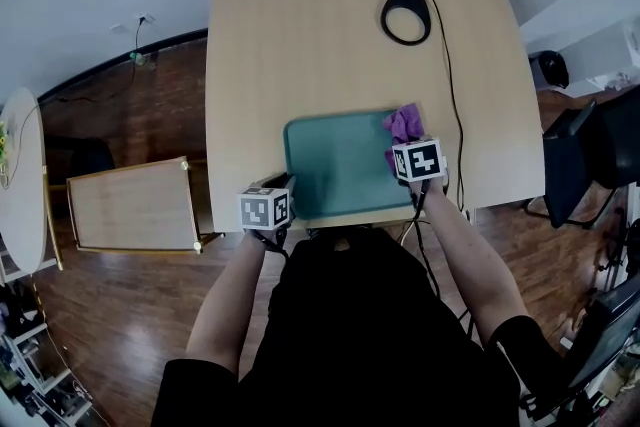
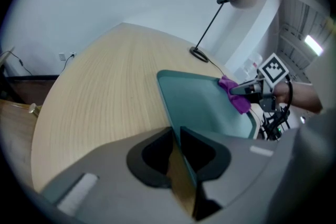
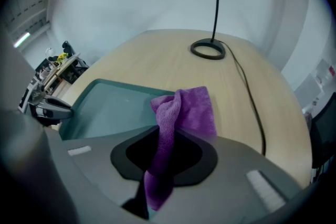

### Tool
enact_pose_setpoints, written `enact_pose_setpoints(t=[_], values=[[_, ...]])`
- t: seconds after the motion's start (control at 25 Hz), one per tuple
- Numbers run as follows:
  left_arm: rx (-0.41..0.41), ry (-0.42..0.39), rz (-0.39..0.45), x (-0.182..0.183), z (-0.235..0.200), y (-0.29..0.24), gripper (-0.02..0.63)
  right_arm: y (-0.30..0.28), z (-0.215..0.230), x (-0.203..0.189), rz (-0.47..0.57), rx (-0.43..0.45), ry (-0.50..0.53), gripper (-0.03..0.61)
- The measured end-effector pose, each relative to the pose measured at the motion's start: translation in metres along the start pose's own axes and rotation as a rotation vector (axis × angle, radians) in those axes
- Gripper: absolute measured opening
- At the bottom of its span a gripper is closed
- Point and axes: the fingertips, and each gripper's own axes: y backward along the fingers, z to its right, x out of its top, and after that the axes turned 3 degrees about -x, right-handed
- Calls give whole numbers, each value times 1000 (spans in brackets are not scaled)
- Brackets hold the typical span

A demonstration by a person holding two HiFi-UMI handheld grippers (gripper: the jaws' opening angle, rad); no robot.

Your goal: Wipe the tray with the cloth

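Where the tray (image 1: 340, 170) meets its far right corner, the cloth (image 1: 404, 123) lies bunched across the rim. It is a purple, fuzzy towelling piece, one flat flap spread toward the bench (image 1: 300, 35) and one rolled fold running back into the right gripper (image 1: 400, 147). In the right gripper view the fingers (image 3: 191, 157) are pinched on that fold of the cloth (image 3: 184, 113), and a loose tail hangs down below them.

The tray is a shallow teal rectangle with rounded corners and a low raised rim. It sits flat near the bench's front edge, long side toward the person. Its bottom shows plain teal (image 3: 110, 107), and only the cloth's end reaches over it at that one corner.

The left gripper (image 1: 285, 190) is at the tray's near left corner. In the left gripper view its fingers (image 2: 202, 152) are drawn in on the thin rim of the tray (image 2: 199, 105), with almost no gap between them. The right gripper (image 2: 252, 91) with the cloth shows across the tray from there.

Farther back on the bench, well apart from the tray, stands a lamp (image 1: 406, 13) with a black ring base. Its cable (image 1: 455, 115) trails down the bench's right side, past the cloth.
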Motion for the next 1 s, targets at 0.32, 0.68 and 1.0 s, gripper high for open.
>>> enact_pose_setpoints(t=[0.32, 0.68, 1.0], values=[[-42, 11, 8, 2, 4, 1, 74, 1, -139, 6, -39, 246, 34, 67], [-88, 43, 21, 1, 2, 2, 70, -3, -253, 15, -85, 398, 29, 63], [-121, 78, 25, -4, 3, -2, 67, 2, -238, 12, -57, 417, 6, 64]])
